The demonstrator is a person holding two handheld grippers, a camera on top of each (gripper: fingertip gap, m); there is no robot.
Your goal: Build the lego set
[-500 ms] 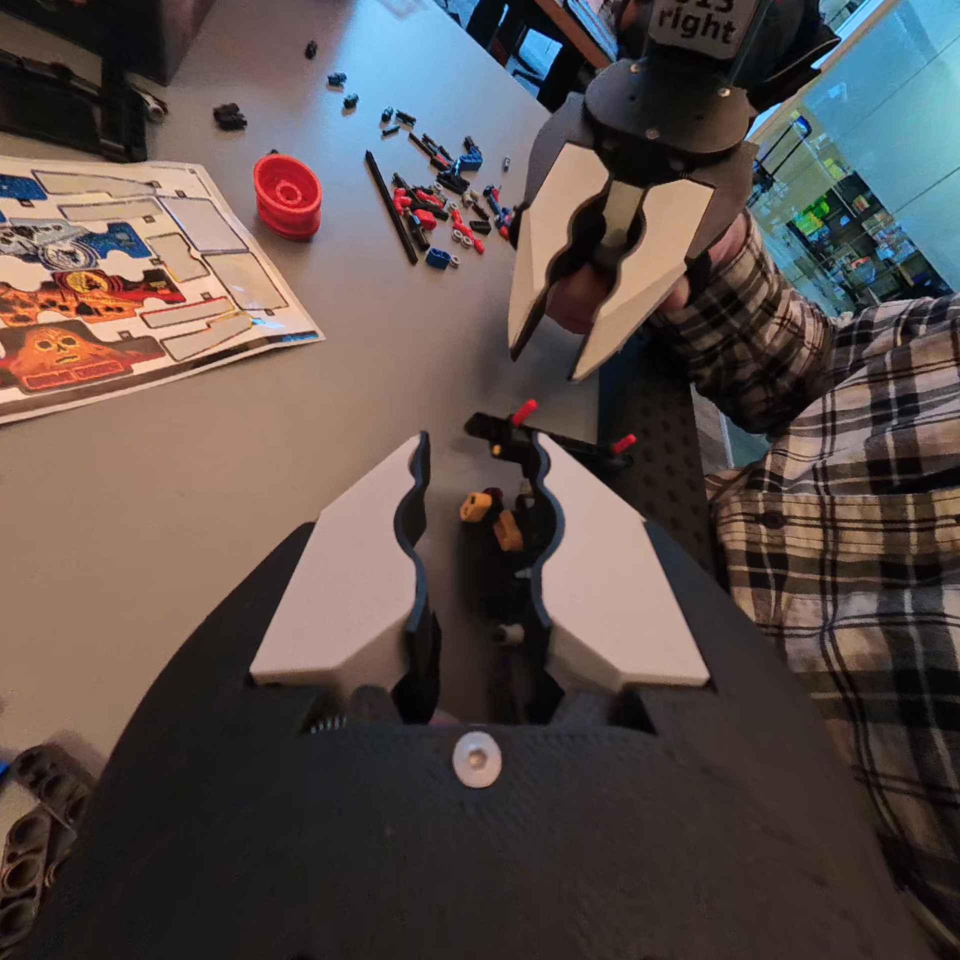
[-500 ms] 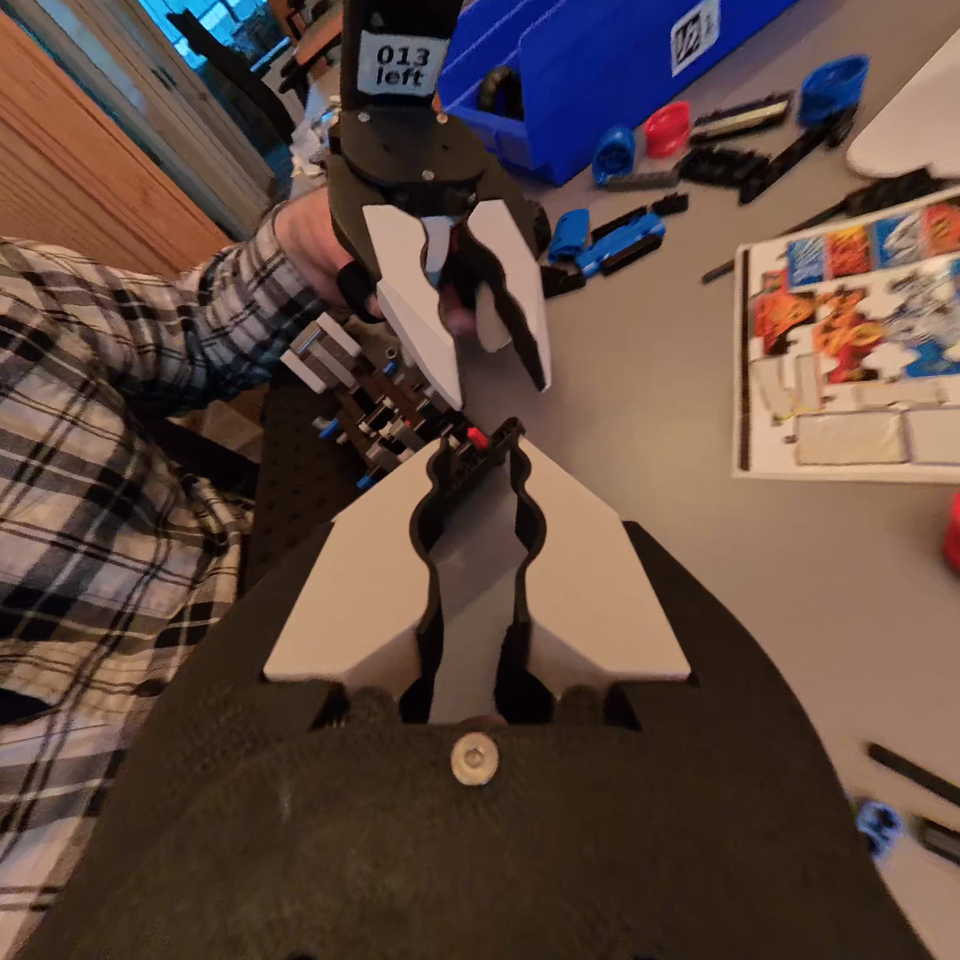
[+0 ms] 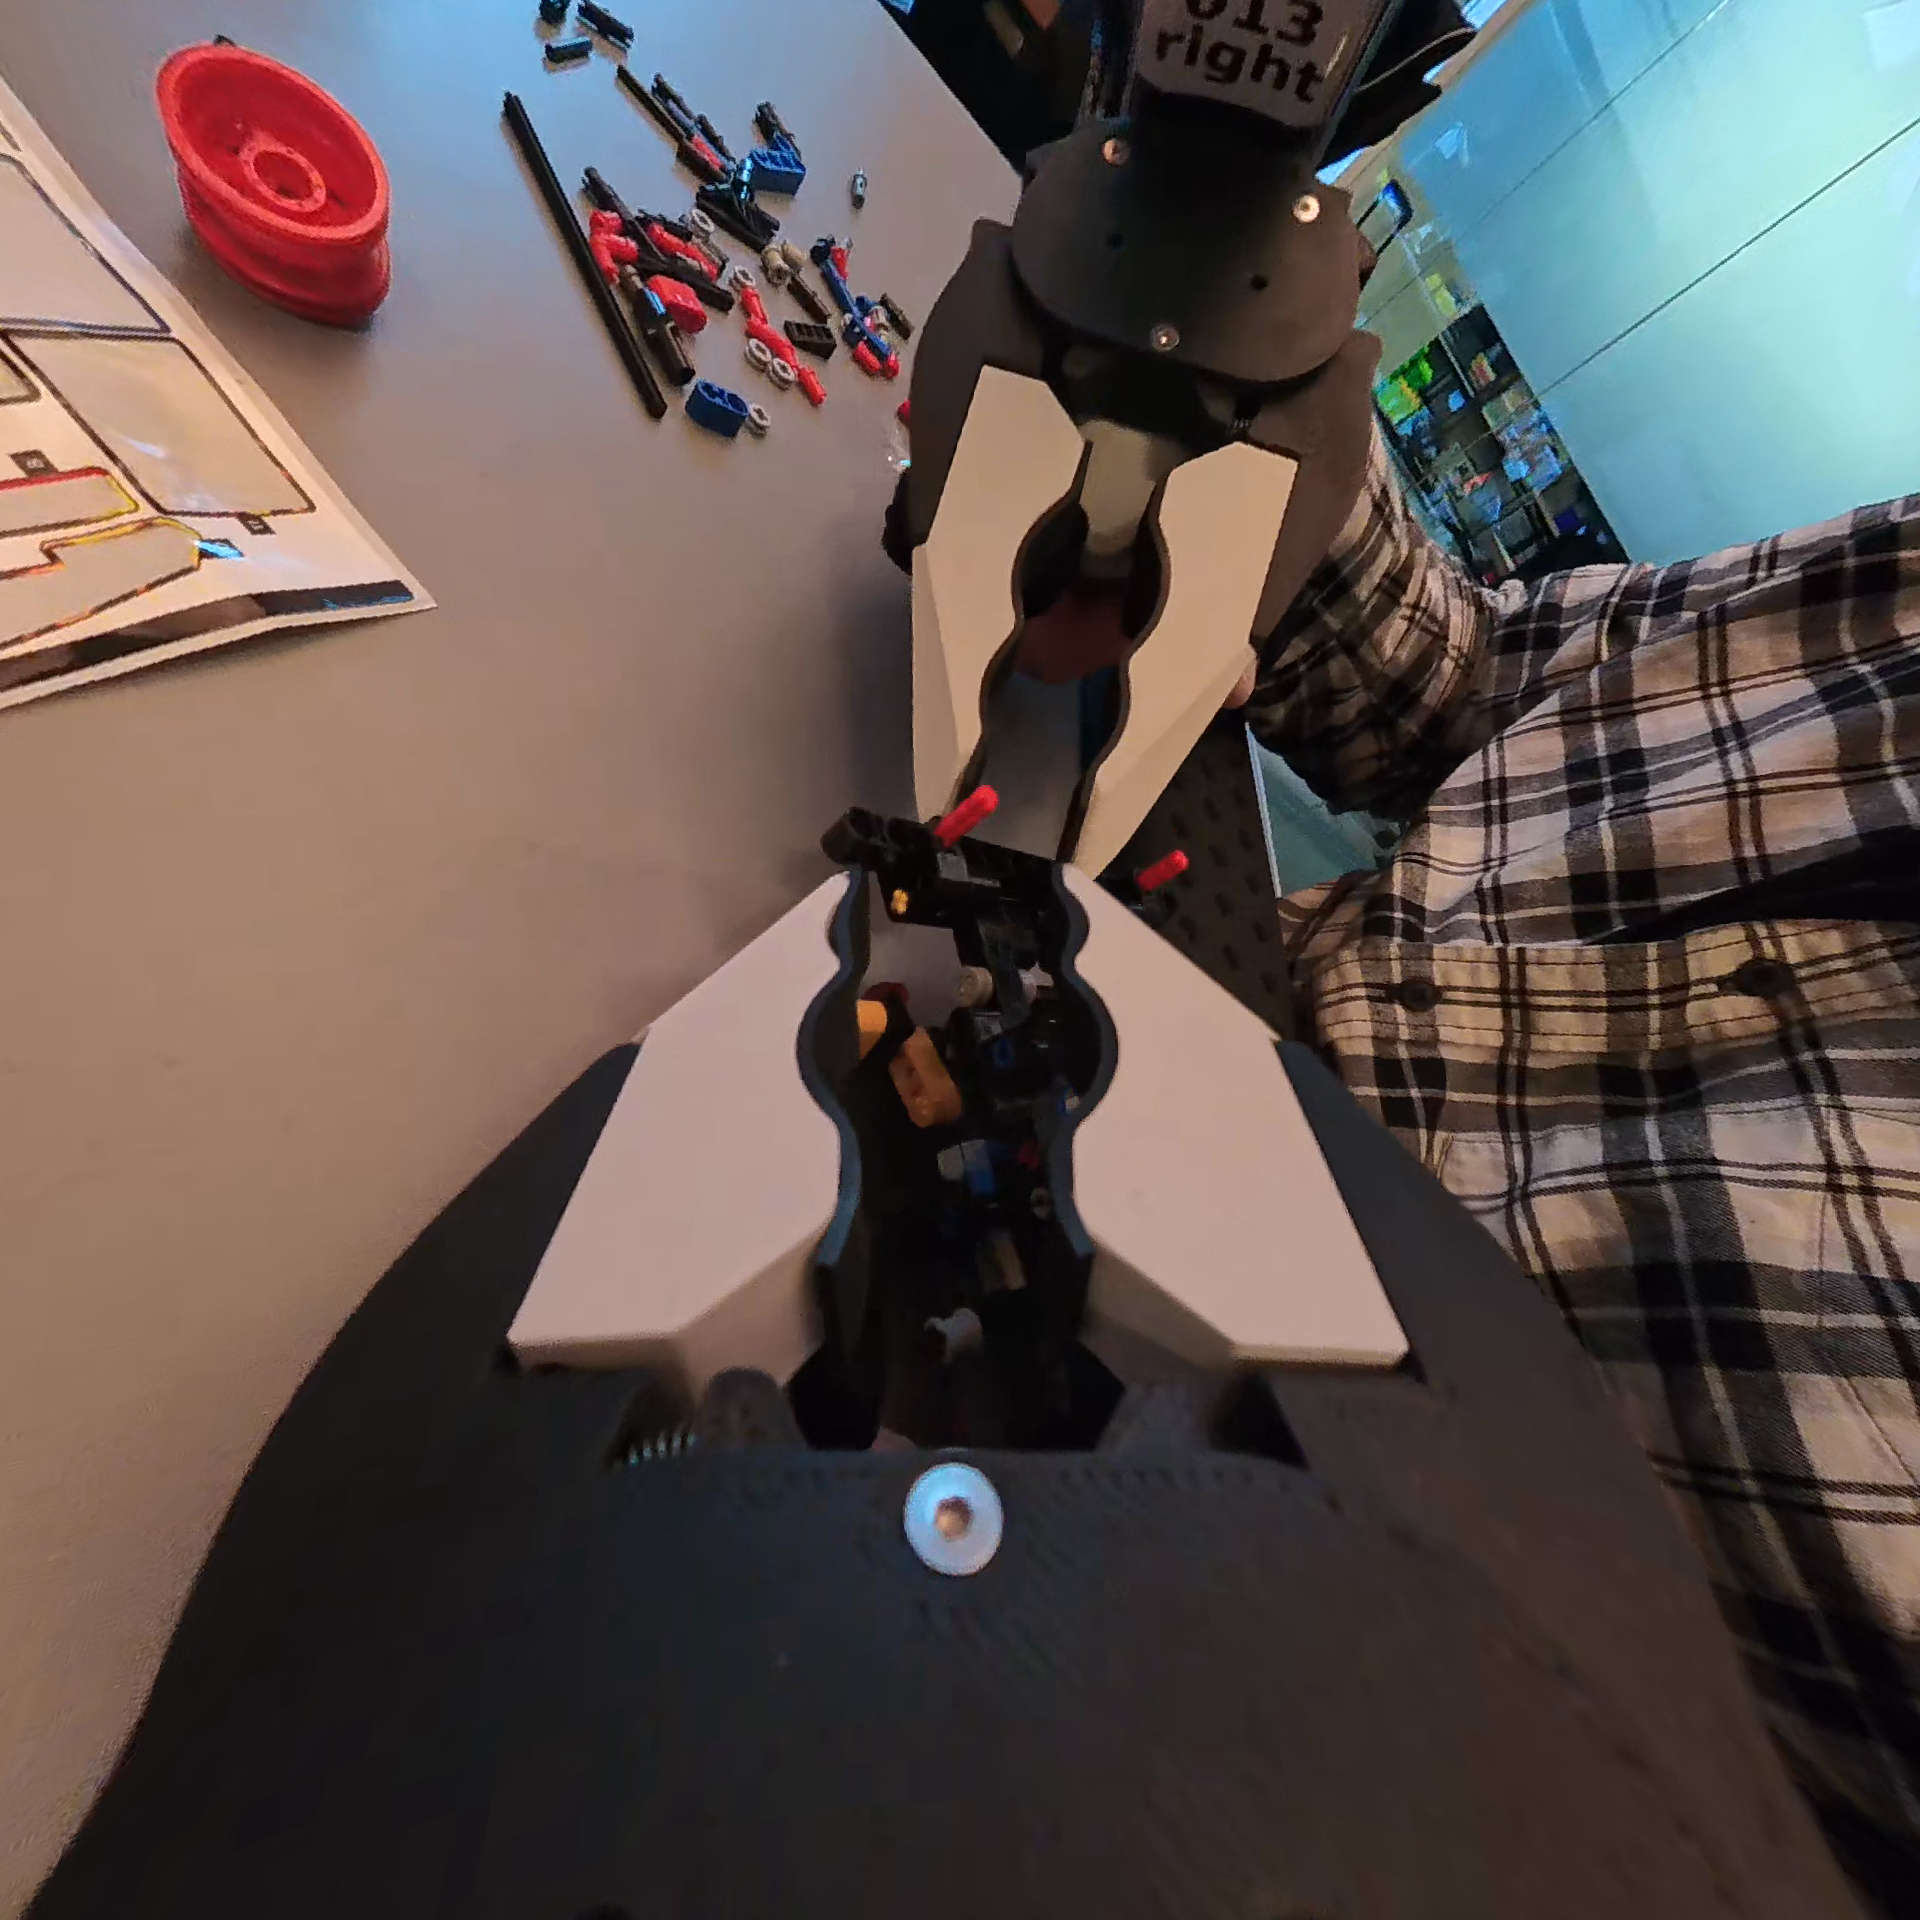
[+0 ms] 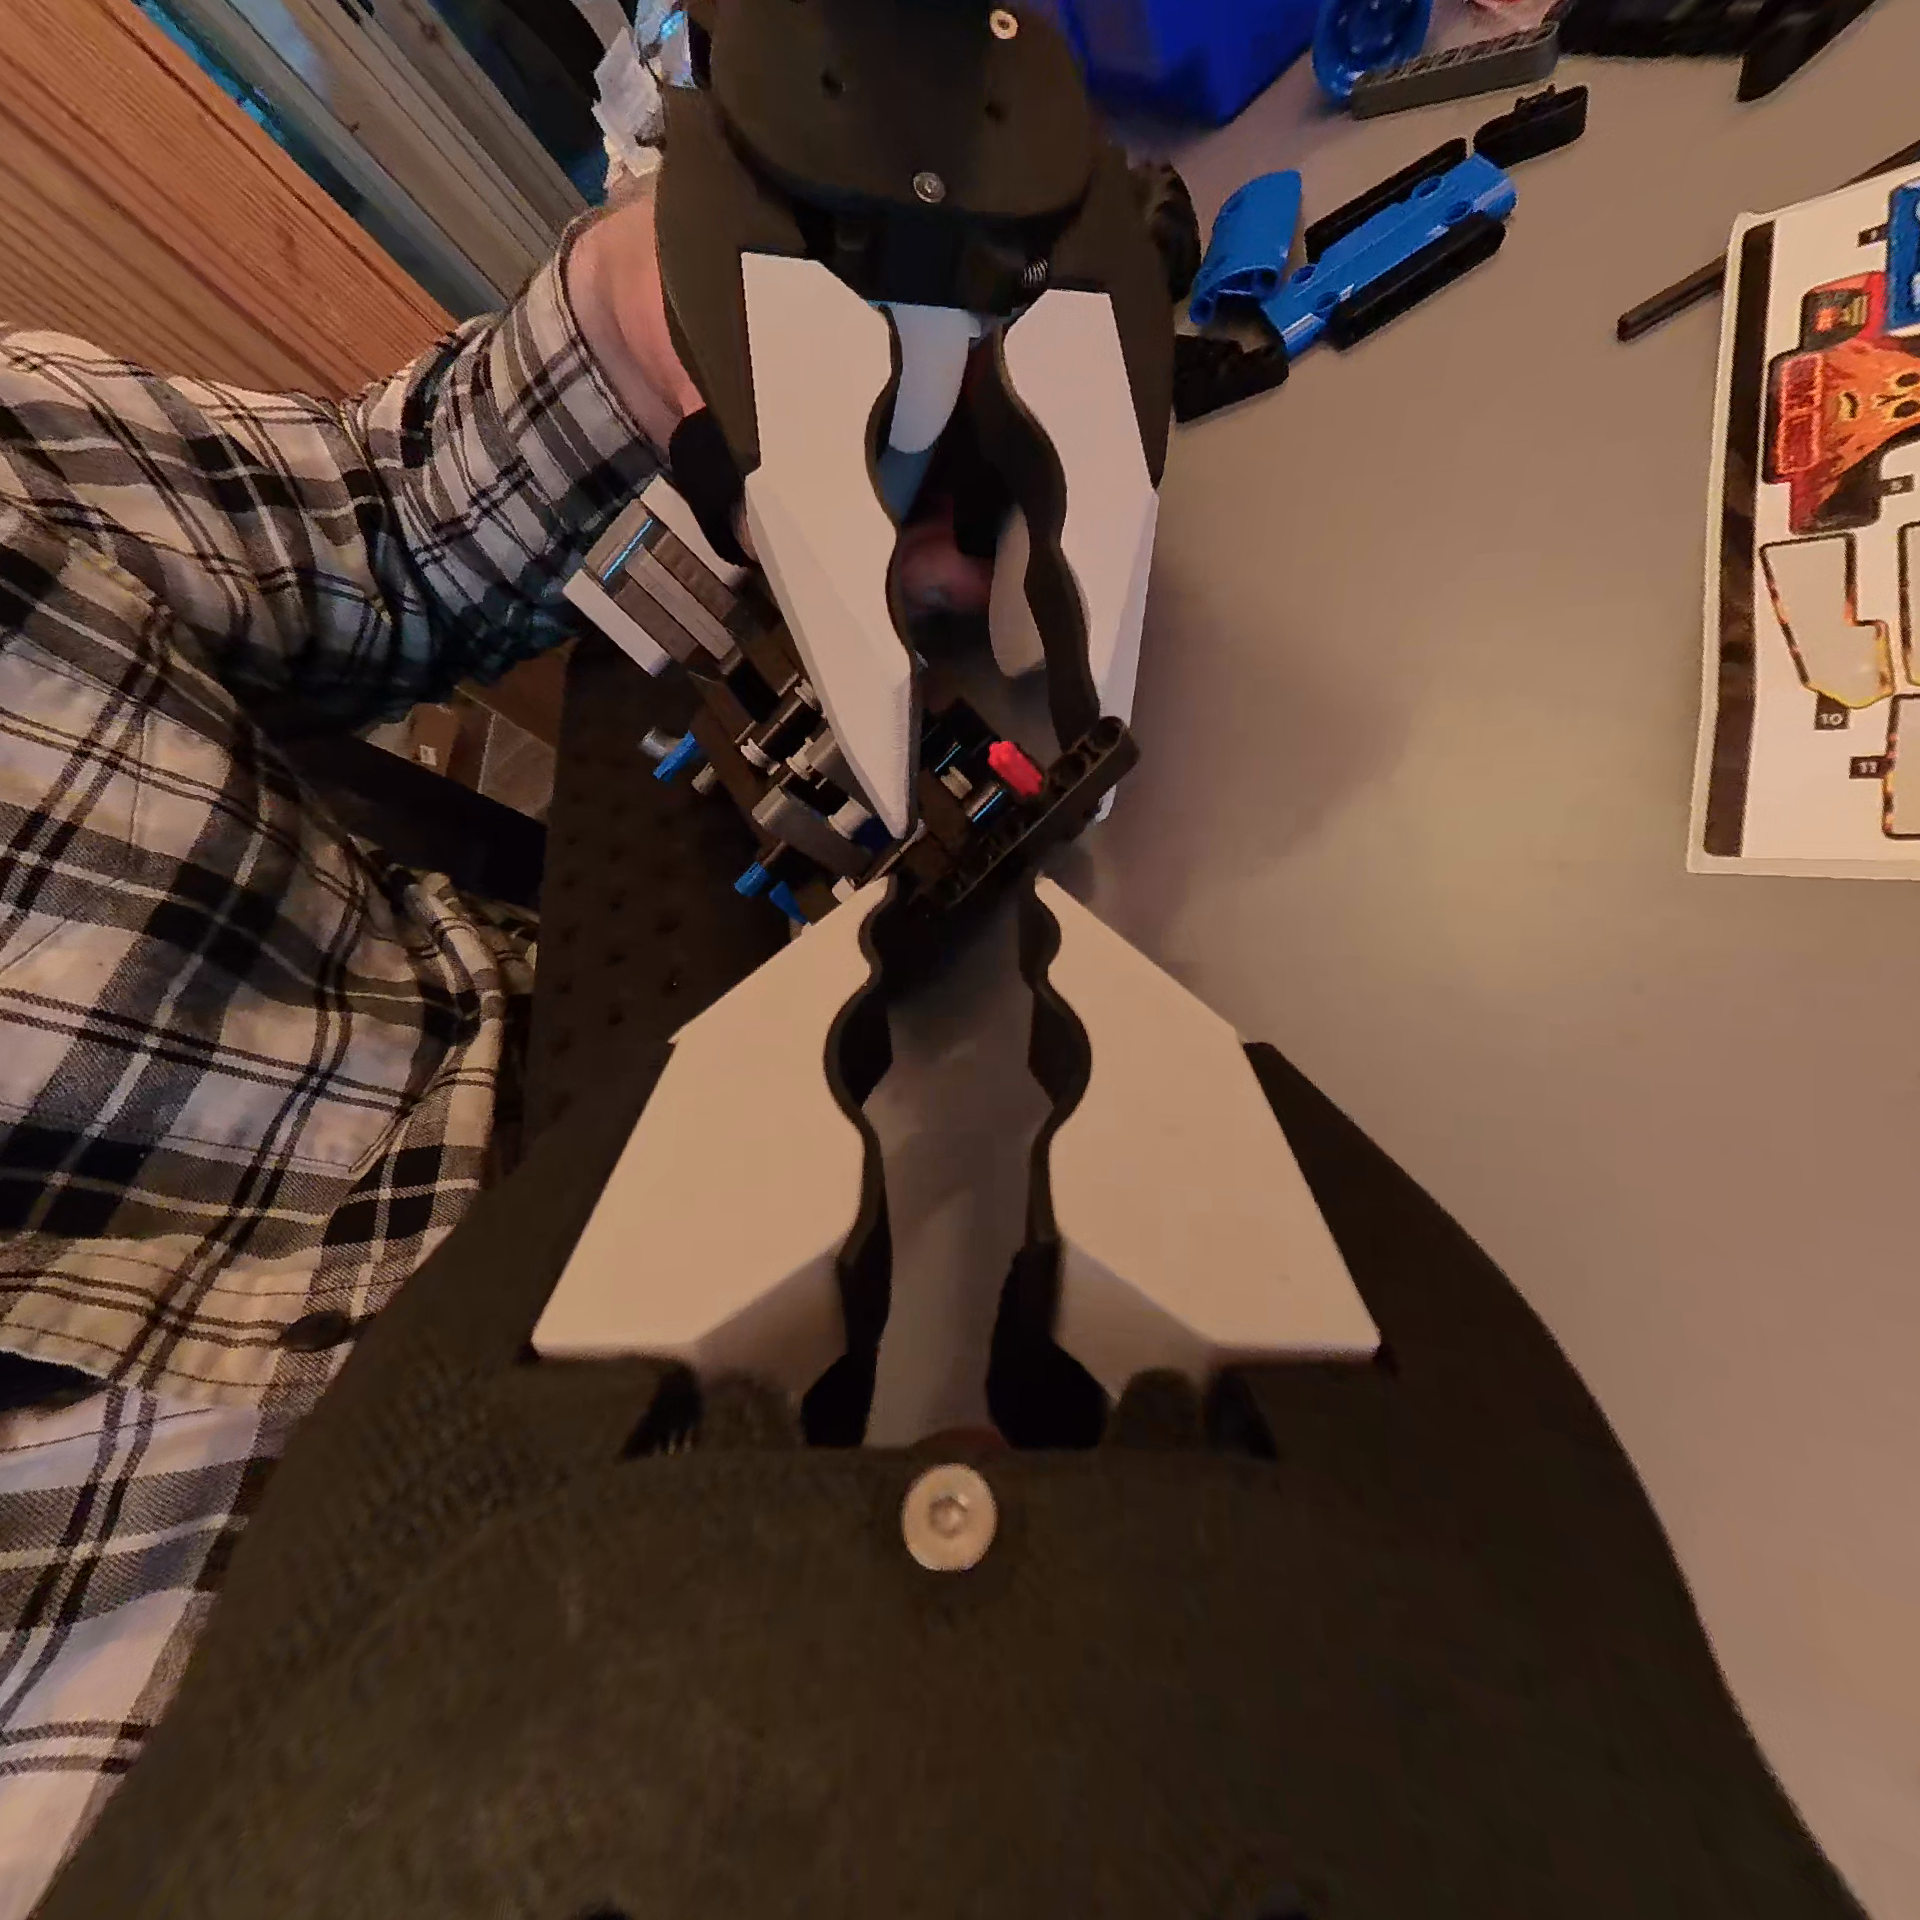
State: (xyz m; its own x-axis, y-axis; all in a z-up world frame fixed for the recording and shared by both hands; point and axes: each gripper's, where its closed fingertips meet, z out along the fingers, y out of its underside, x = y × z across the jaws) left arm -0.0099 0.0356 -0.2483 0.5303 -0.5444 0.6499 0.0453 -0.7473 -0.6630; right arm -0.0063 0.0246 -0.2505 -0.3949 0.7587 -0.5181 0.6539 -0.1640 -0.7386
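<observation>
The left gripper [image 3: 956, 904] fingers pinch the black lego build [image 3: 971, 1039] (red pegs poke out) above the grey counter [image 3: 364, 883]. The right gripper [image 4: 951, 894] fingers touch its far end, slightly spread. Loose pieces [image 3: 727, 281] and a red wheel [image 3: 275, 197] lie far left.

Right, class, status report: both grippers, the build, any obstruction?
Left gripper shut on black lego assembly. Right gripper open, tips at its black beam end. Nothing between them.
</observation>
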